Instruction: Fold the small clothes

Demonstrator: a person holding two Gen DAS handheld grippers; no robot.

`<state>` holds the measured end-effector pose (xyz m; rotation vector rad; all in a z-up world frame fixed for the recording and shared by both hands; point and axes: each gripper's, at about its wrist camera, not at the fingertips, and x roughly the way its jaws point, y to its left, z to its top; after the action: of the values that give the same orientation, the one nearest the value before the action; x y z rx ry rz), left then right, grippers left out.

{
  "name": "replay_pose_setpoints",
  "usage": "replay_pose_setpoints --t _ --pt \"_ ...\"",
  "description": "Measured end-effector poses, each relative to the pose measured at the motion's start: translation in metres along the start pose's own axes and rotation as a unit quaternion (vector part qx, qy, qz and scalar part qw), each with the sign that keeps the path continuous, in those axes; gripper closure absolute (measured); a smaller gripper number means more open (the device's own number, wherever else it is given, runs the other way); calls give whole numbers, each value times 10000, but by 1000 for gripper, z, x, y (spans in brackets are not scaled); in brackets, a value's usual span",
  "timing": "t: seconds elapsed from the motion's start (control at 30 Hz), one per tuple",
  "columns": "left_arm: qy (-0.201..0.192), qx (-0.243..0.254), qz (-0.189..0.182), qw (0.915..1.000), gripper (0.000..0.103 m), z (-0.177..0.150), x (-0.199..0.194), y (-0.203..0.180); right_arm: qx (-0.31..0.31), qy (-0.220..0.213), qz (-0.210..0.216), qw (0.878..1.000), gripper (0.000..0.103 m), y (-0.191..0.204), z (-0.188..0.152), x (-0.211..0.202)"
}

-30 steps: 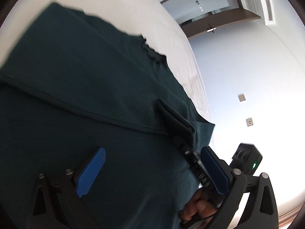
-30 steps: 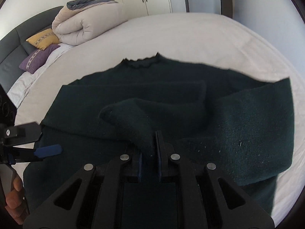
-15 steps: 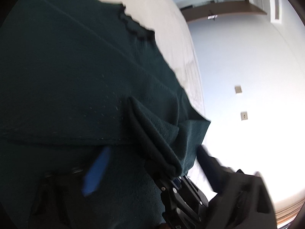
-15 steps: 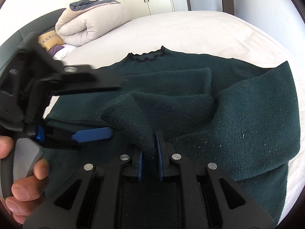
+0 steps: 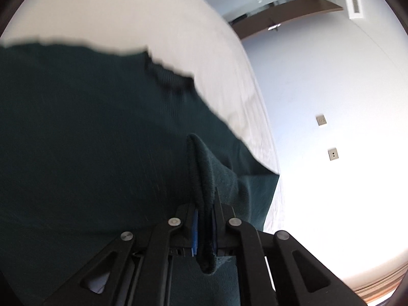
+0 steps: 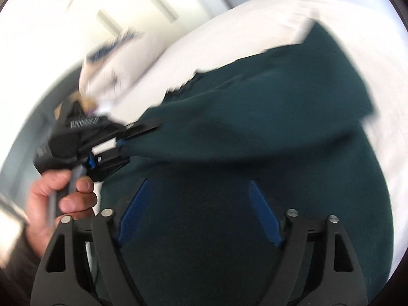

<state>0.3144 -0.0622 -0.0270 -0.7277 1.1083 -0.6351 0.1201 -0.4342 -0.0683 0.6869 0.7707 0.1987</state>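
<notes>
- left wrist view shows the left gripper (image 5: 204, 224) pressed tight on a fold of the dark green sweater (image 5: 89, 140); the pinched bit looks like a sleeve end with a thick knit edge, standing up between the blue pads
- the sweater lies spread on the white bed (image 5: 127, 12), with its frilly neck (image 5: 168, 74) near the far edge of the cloth
- right wrist view is blurry; the right gripper (image 6: 201, 211) has its jaws opening wide, and nothing is pinched between its blue pads (image 6: 264, 214); only the flat sweater (image 6: 255, 140) lies under them
- off to the side in that view, a hand (image 6: 58, 193) holds the left gripper (image 6: 122, 142), which pulls a long piece of the sweater out straight
- my guess at the step: one sleeve is being folded in over the body, and the left side now carries it alone
- next, i think the sleeve must be laid flat across the body and let go; the free right gripper needs to find a new edge to grab
- care is needed, since soft knit can bunch up or slip
</notes>
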Motion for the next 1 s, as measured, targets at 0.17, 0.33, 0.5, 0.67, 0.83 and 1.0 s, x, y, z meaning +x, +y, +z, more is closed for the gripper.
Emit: replay_pose_setpoints --t 0.17,0.33,0.5,0.67,0.83,1.0 --pt "-418 402 203 9981 96 21 -32 -5 1497 -196 681 9862 24 -57 9 -10" --pt "-677 1447 89 9871 96 14 -55 -52 1657 -460 744 9823 24 -70 17 -9" --pt "-782 2613 -126 9620 96 -9 -58 -131 1552 -544 605 9845 24 -70 20 -1" --pt "-911 3068 -561 9457 96 -10 -72 -191 1843 -678 955 9759 24 -80 24 -3" --pt "-1133 3460 -529 9299 96 -10 -91 -213 2474 -844 1585 9521 20 -102 30 -2" --pt "-1218 3102 -253 9425 96 12 -92 -172 3008 -964 1962 9283 20 -126 38 4"
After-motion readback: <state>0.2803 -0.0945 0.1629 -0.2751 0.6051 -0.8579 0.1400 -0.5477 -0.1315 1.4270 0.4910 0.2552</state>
